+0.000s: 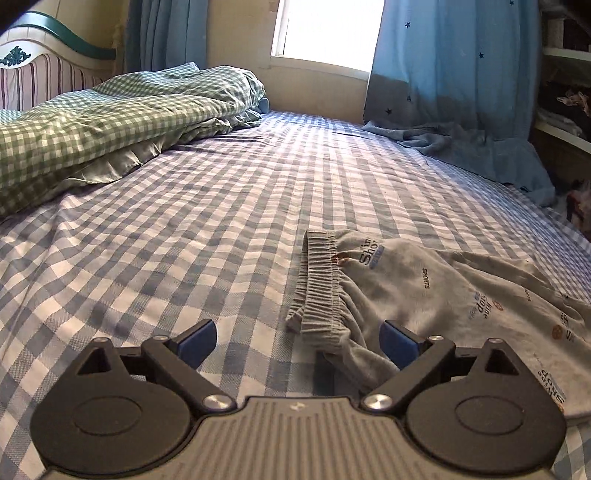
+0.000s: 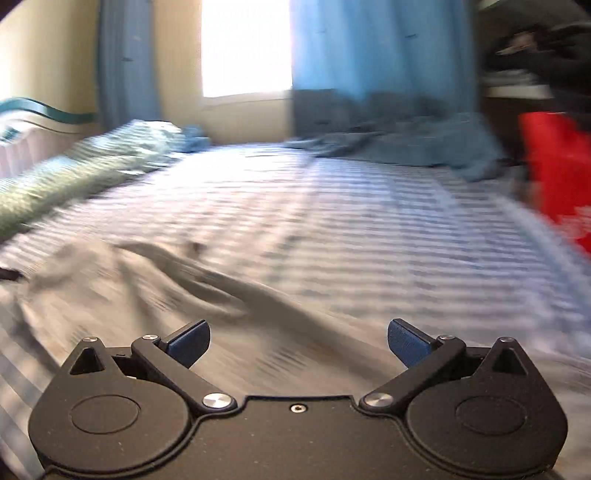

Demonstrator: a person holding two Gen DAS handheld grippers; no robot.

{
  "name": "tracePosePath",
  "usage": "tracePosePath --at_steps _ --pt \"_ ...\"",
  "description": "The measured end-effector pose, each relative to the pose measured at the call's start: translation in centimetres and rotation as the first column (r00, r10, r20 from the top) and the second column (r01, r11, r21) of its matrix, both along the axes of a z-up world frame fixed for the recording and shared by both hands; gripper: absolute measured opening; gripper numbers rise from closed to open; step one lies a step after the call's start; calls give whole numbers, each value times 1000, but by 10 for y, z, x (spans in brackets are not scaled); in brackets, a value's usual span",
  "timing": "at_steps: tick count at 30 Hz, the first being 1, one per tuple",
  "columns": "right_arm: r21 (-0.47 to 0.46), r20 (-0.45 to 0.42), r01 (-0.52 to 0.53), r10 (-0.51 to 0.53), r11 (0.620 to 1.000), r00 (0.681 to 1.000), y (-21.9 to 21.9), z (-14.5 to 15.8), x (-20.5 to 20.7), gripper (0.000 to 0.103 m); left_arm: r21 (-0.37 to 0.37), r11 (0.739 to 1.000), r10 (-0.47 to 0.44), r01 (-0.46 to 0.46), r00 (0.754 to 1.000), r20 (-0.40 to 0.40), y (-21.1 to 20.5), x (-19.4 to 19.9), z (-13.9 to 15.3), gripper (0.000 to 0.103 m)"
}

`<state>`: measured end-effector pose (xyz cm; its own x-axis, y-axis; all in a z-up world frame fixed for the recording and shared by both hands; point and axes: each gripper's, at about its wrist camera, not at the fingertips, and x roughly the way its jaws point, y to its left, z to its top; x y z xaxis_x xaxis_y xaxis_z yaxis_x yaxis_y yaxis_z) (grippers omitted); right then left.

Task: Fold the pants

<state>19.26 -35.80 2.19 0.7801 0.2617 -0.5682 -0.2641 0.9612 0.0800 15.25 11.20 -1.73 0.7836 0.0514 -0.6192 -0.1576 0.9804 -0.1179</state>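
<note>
Both tongs (image 1: 298,341) (image 2: 298,343) gape wide above grey pants (image 1: 424,295), gripping nothing

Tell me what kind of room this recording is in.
A bedroom, most likely in a home. A bed with a blue checked sheet fills the view, with a padded headboard at one end, a rumpled green gingham duvet, and blue star-print curtains beside a window.

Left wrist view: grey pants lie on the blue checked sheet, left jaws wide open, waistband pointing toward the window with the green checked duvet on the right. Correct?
One error: in the left wrist view the green checked duvet is bunched on the left, not the right. The grey pants do lie on the blue checked sheet, the left gripper has its jaws wide open, and the waistband faces the window.
</note>
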Motion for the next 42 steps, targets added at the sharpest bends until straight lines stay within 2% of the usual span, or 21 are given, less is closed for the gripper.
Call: tracePosePath --at_steps 5,7,9,11,12,14,15,17,19,21,23,24,25,27,28,36,40,42 --pt "175 -71 -96 109 980 991 67 5 62 102 25 1000 -9 9 1000 14 -6 21 -1 98" --pt "196 -89 -120 139 973 986 91 7 85 102 35 999 -28 27 999 25 -11 28 -1 103" --pt "185 -107 -141 163 973 981 107 5 106 96 63 997 -47 46 999 20 -15 35 -6 102" --pt "169 -157 -160 186 973 970 120 1 123 74 97 994 -50 51 999 -13 -17 40 -19 102" --pt "155 -183 -165 193 974 964 125 -3 131 69 94 994 -48 51 998 -32 -16 42 -25 102" --pt "124 -210 -186 210 975 955 133 -10 135 52 40 998 -46 48 998 -38 -9 42 -32 102" --pt "114 -217 -191 212 975 953 135 -13 136 48 18 999 -43 44 999 -28 -5 42 -31 102" --pt "123 -226 -189 213 974 951 137 -18 137 25 -1 999 -37 37 999 -25 -1 42 -33 102" --pt "153 -239 -179 212 972 948 134 -21 137 23 8 999 -37 37 999 -24 -3 41 -33 102" --pt "168 -241 -166 204 972 949 132 -21 139 28 14 999 -36 37 999 -28 -3 41 -33 103" --pt "194 -257 -130 179 972 950 131 -23 147 43 18 999 -36 36 999 -30 -4 41 -33 103" --pt "222 -272 -106 166 969 948 130 -24 153 44 19 999 -35 36 999 -30 -4 41 -33 103" --pt "250 -283 -81 153 965 947 129 -25 158 41 18 999 -35 36 999 -30 -4 41 -33 103" --pt "274 -306 -32 118 961 945 126 -27 168 10 17 999 -36 36 999 -31 -4 42 -33 103" --pt "256 -310 -6 89 967 946 127 -27 172 0 16 999 -36 36 999 -31 -4 42 -33 103" --pt "179 -248 40 6 983 969 127 -26 182 0 35 999 -35 37 999 -39 -5 44 -34 103" --pt "181 -280 38 14 983 960 128 -31 187 1 33 999 -36 37 999 -40 -5 44 -34 103" --pt "176 -278 55 -4 983 960 124 -29 184 19 17 999 -34 35 999 -39 -2 44 -30 103"
